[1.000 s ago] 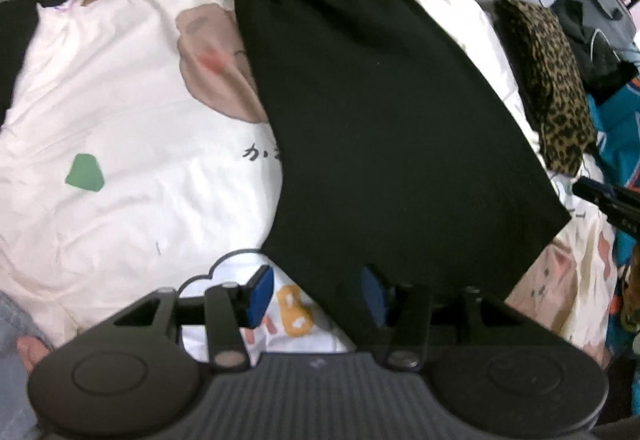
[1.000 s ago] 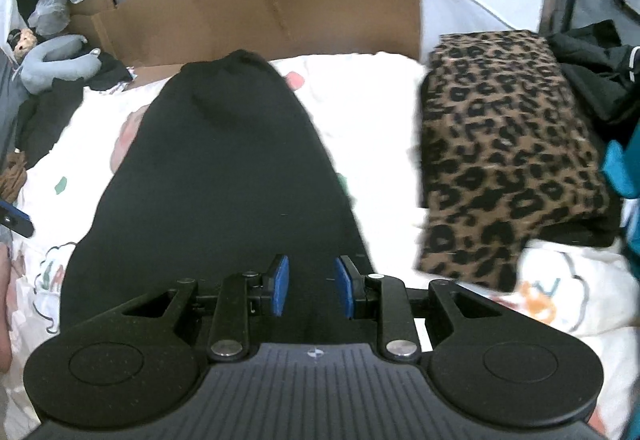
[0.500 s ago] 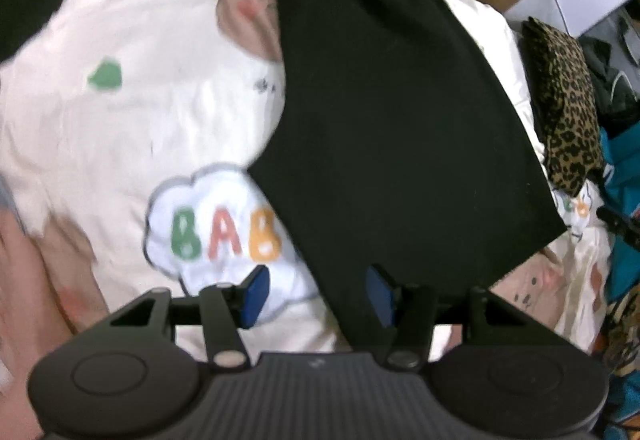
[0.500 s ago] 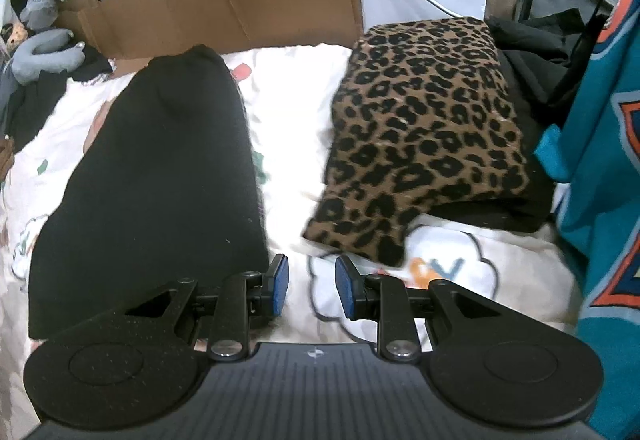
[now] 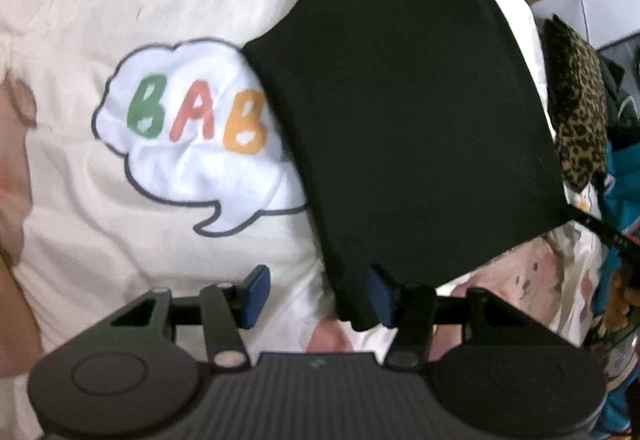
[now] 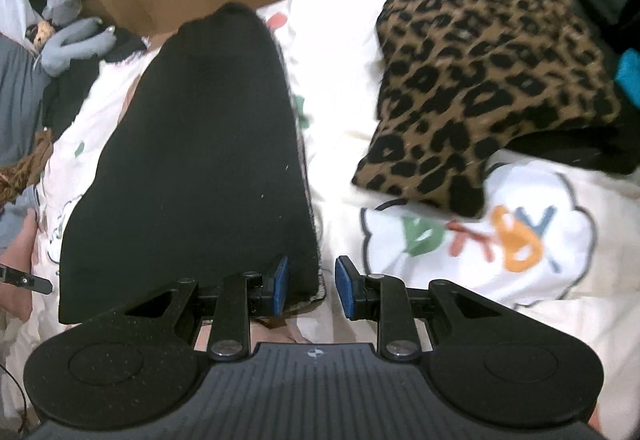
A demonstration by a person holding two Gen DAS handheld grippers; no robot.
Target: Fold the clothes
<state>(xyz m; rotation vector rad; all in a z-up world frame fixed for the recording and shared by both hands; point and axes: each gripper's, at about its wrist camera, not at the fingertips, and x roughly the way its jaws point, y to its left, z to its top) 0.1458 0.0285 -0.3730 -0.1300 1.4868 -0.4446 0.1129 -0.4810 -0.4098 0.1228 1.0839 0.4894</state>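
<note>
bed sheet [image 5: 80, 39] lying under all | black garment [image 5: 400, 99] lying flat centre-right, soft, limp, likely draping; take near corners | left tool [image 5: 316, 294], right tool [image 6: 310, 286] both hovering open, straddling hem corners, gripping nothing

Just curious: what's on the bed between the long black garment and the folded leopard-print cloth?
In the right wrist view, only bare white printed bedsheet separates the black garment from the leopard-print cloth.
</note>
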